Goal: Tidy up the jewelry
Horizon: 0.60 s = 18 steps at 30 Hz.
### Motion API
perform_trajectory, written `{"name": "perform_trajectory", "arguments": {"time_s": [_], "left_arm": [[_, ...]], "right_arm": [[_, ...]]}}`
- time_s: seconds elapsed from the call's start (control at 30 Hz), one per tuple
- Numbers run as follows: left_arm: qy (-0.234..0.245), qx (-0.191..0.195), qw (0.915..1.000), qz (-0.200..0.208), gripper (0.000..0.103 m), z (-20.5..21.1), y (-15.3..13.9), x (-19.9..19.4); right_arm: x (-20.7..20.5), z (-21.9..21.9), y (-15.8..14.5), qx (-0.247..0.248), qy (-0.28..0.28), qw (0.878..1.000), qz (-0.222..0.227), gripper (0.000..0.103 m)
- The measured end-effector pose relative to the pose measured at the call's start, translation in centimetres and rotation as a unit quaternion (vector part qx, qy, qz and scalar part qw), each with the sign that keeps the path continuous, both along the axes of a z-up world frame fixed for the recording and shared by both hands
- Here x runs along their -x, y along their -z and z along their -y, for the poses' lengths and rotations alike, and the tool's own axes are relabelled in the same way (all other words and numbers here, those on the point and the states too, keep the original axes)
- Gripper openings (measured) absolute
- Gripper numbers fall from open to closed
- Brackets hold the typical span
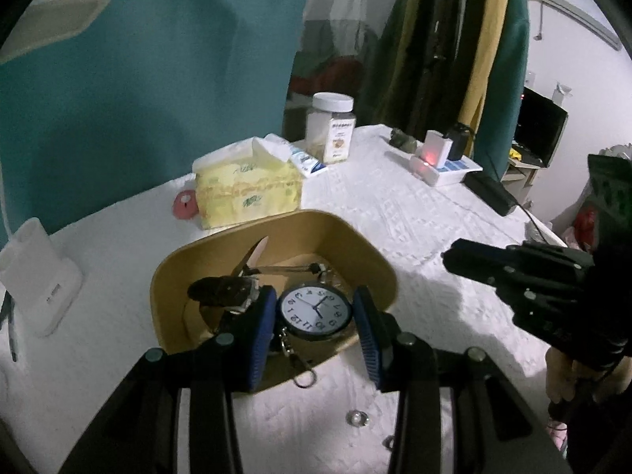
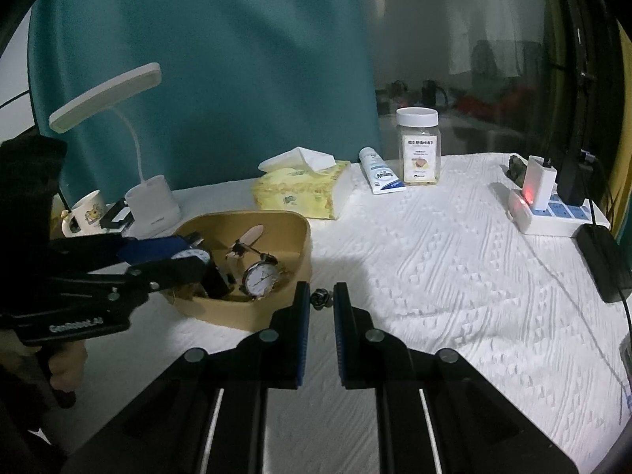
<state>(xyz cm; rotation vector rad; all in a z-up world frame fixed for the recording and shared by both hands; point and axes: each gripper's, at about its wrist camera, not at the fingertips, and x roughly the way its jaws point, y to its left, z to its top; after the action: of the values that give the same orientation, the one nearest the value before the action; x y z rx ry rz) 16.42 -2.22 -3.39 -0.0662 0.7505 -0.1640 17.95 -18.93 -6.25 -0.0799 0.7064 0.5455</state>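
Note:
A tan tray (image 1: 347,233) sits on the white cloth. My left gripper (image 1: 314,312) holds a pocket watch (image 1: 316,312) with a white dial between its blue pads, over the tray's near rim; its chain (image 1: 298,363) hangs outside. In the tray lie a dark-strapped wristwatch (image 1: 225,294) and a hair clip (image 1: 252,254). In the right wrist view the tray (image 2: 300,233) holds another white-dial watch (image 2: 260,278). My right gripper (image 2: 320,300) is nearly shut on a small dark ring-like piece (image 2: 320,299) beside the tray. A small silver ring (image 1: 356,418) lies on the cloth.
A yellow tissue pack (image 2: 300,189), a cream tube (image 2: 379,173) and a white-capped jar (image 2: 418,150) stand behind the tray. A desk lamp (image 2: 152,201) and mug (image 2: 85,213) are at left. A power strip (image 2: 553,213) with chargers and cables is at right.

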Motion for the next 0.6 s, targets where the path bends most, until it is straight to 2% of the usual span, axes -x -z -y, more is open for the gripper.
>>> {"name": "perform_trajectory", "arguments": {"time_s": [0.17,0.6], "left_arm": [[-0.001,0.014,0.9998,0.017,0.049,-0.8,-0.6,0.4],[-0.059,0.027,0.9974,0.030,0.050,-5.6,-0.7,1.5]], "right_arm": [[-0.7,-1.0,0.0,0.003,-0.006,1.000,0.001,0.011],[-3.5,-6.0,0.0,0.017,-0.041,0.999,0.006,0.011]]}}
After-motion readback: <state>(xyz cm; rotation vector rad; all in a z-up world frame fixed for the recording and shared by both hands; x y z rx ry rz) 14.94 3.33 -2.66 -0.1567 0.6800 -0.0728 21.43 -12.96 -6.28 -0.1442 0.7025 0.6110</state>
